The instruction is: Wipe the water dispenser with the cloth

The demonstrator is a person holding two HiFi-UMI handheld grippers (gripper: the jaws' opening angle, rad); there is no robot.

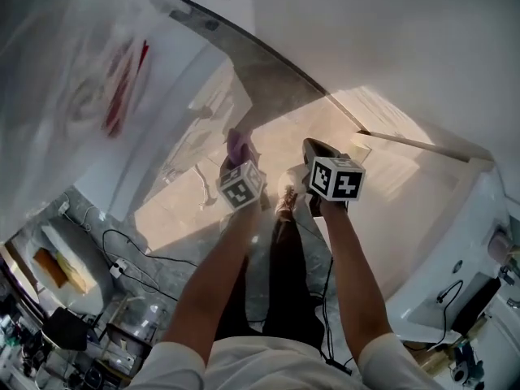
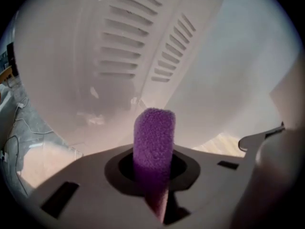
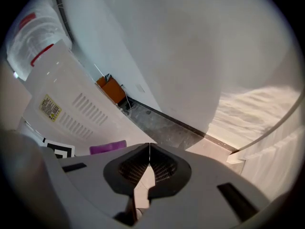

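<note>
The left gripper [image 2: 153, 187], clamped on the purple cloth [image 2: 153, 137] that stands upright from its jaws, faces the vented panel of the water dispenser [image 2: 125, 51] directly ahead and near, contact unconfirmed, whereas the right gripper [image 3: 149, 166], jaws together and empty, has that panel off to its left.

Black cables [image 1: 138, 252] trail over the grey floor [image 1: 85, 214], and an orange box [image 3: 113, 90] sits by the white wall [image 3: 190, 42].

Both arms reach fwd over tan floor [image 1: 382, 120]. L tool [image 1: 239, 173] has purple cloth [image 1: 237, 145] at its tip, close by white water dispenser [image 1: 175, 88]. R tool [image 1: 322, 159] just beside it. Cables [image 1: 134, 250] lower left.
</note>
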